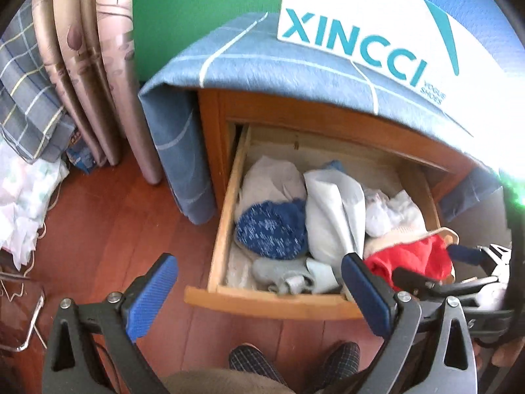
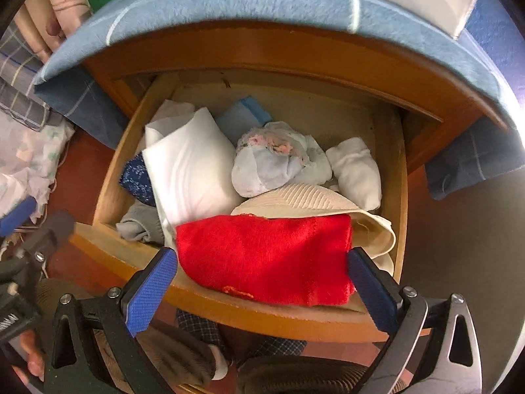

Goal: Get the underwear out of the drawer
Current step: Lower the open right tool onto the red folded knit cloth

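Observation:
The wooden drawer point(image 1: 223, 229) point(image 2: 398, 177) stands pulled out, full of folded clothes. A red folded garment point(image 2: 265, 259) point(image 1: 413, 256) lies at its front right, over the front edge. My right gripper point(image 2: 262, 279) is open, its blue pads on either side of the red garment and apart from it. My left gripper point(image 1: 259, 282) is open above the drawer's front left corner, with nothing between its fingers. Behind the red piece lie a cream ribbed item point(image 2: 305, 197), a pale blue lacy bundle point(image 2: 272, 161), white folded cloth point(image 2: 193, 170) and a blue speckled knit point(image 1: 272, 226).
A blue blanket point(image 1: 262, 62) point(image 2: 249, 3) drapes over the cabinet, with a white shoe box point(image 1: 370, 29) on top. Curtains point(image 1: 95, 49) and plaid fabric point(image 1: 26, 98) hang at left over a reddish wood floor point(image 1: 115, 223). The person's slippered feet point(image 1: 295, 358) are below the drawer.

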Motion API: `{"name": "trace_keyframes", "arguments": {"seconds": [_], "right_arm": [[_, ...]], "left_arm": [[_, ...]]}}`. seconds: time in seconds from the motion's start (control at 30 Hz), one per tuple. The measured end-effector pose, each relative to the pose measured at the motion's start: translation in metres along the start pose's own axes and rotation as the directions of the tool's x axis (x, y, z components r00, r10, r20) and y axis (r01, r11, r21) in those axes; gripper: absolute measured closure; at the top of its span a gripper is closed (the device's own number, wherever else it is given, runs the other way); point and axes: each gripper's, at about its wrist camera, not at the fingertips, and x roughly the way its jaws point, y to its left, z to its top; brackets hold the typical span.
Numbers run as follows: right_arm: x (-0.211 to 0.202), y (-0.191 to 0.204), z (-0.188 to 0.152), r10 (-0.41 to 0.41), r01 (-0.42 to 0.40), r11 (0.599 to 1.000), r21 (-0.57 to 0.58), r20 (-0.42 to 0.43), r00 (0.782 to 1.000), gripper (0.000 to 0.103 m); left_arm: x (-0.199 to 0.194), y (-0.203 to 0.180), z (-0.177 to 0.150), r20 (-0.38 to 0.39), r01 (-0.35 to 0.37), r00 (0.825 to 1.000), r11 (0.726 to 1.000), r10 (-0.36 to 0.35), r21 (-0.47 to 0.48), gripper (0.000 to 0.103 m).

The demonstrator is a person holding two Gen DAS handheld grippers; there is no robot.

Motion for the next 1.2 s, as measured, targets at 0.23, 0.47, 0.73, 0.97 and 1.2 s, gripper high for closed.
{"name": "trace_keyframes", "arguments": {"seconds": [0.23, 0.47, 0.73, 0.97, 1.2], "right_arm": [[0.019, 0.010, 0.009, -0.068, 0.066, 0.997, -0.032, -0.068, 0.995, 0.000], [0.035, 0.018, 0.017, -0.104, 0.101, 0.994, -0.028, -0.111, 0.988, 0.000], [0.053, 0.025, 0.021, -0.137, 0.130, 0.990, -0.051, -0.152, 0.979, 0.000], [0.065, 0.018, 0.026, -0.115, 0.115, 0.993, -0.012, -0.209, 0.971, 0.000], [0.066, 0.006, 0.033, -0.052, 0.052, 0.999, -0.007, -0.235, 0.971, 0.022]], "left_arm": [[0.009, 0.033, 0.006, 0.019, 0.072, 0.997, 0.987, -0.070, -0.145, 0.001], [0.015, 0.046, 0.002, -0.001, 0.106, 0.994, 0.970, -0.109, -0.218, 0.001], [0.017, 0.045, 0.002, -0.018, 0.120, 0.992, 0.966, -0.128, -0.228, 0.001], [0.021, 0.045, 0.002, -0.033, 0.129, 0.989, 0.963, -0.141, -0.237, 0.001], [0.027, 0.042, 0.000, -0.049, 0.136, 0.987, 0.959, -0.153, -0.251, 0.001]]}}
